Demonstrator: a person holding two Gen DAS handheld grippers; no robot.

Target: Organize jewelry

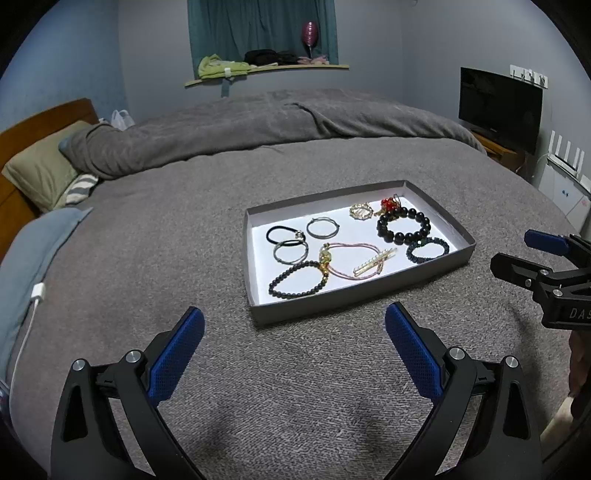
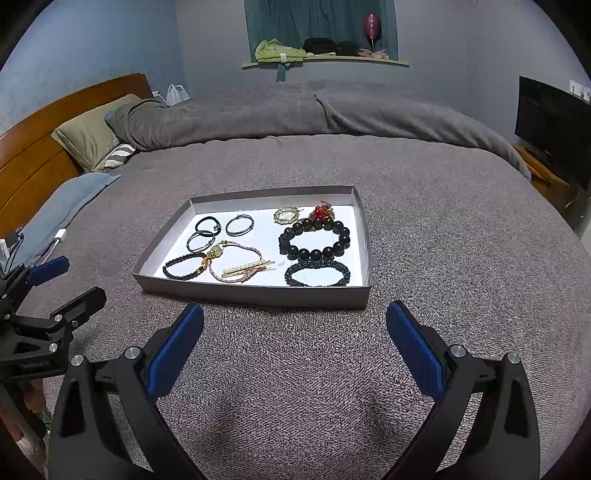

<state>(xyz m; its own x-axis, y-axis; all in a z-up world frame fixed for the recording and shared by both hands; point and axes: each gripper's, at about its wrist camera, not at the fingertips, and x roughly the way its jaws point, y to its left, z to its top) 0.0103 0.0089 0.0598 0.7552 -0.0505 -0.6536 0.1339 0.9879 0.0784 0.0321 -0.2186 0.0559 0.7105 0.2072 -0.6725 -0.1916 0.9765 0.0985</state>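
The left gripper [image 1: 294, 334] hovers over the grey blanket [image 1: 184, 229], jaws spread wide and empty. Ahead sits the shallow tray [image 2: 258, 293] holding bracelets, among them a big black bead bracelet [image 2: 314, 239]. Rightward, the right gripper [image 2: 294, 334] gapes empty too.

A grey box lid [image 2: 255, 293] with a white inside sits on a grey, flecked bedspread [image 2: 295, 369]. Inside it lie a large black bead bracelet [image 2: 314, 240], a dark teal beaded bracelet [image 2: 317, 274], a small black bead bracelet [image 2: 183, 266], a pink cord bracelet [image 2: 236, 258], a gold and pearl-white hair clip [image 2: 248, 269], a red and gold charm [image 2: 322, 211], a black hair tie [image 2: 207, 223] and grey hair ties [image 2: 240, 225]. Both grippers are black with blue finger pads [image 1: 177, 354] [image 2: 413, 350]. Behind are an olive pillow [image 2: 88, 136], a brown wooden headboard [image 2: 37, 147], teal curtains [image 2: 317, 18] and pale blue-grey walls [image 2: 110, 44].
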